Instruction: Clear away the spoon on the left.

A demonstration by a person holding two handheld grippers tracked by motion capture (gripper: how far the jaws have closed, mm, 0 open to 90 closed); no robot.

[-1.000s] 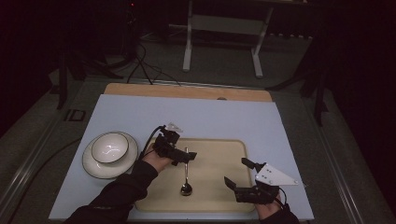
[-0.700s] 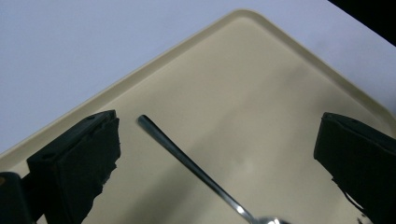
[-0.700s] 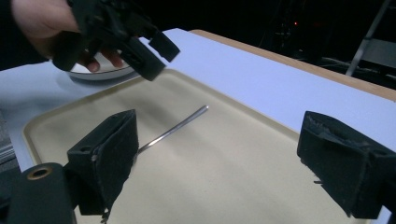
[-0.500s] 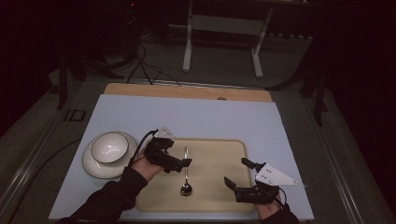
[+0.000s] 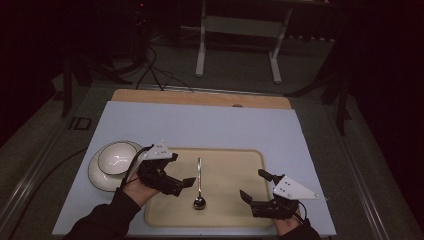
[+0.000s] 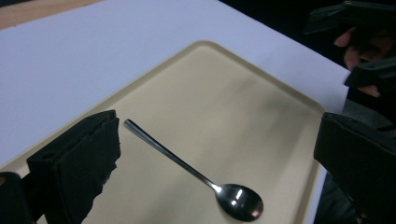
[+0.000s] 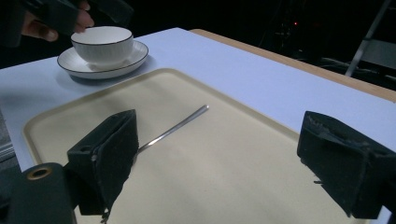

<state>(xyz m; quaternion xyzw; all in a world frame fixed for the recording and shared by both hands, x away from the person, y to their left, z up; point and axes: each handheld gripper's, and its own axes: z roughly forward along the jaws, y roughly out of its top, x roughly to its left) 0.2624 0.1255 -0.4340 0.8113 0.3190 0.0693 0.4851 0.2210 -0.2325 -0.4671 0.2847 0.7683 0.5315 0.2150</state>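
Observation:
A metal spoon [image 5: 199, 180] lies on the beige tray [image 5: 230, 165], handle pointing away from me and bowl at the near end. My left gripper [image 5: 182, 170] hovers open just left of the spoon, over the tray's left part. In the left gripper view the spoon [image 6: 187, 165] lies between and beyond the wide-apart jaws, untouched. My right gripper [image 5: 254, 185] is open over the tray's near right corner, empty. In the right gripper view the spoon handle [image 7: 180, 125] shows past the left jaw.
A white bowl [image 5: 116, 159] sits on a white saucer [image 5: 97, 175] left of the tray, close behind my left hand. The bowl [image 7: 103, 41] also shows far off in the right gripper view. The pale blue mat [image 5: 200, 125] spreads behind the tray.
My left gripper has drawn back from the spoon's handle, toward me and to the left. The spoon and the right gripper have stayed put.

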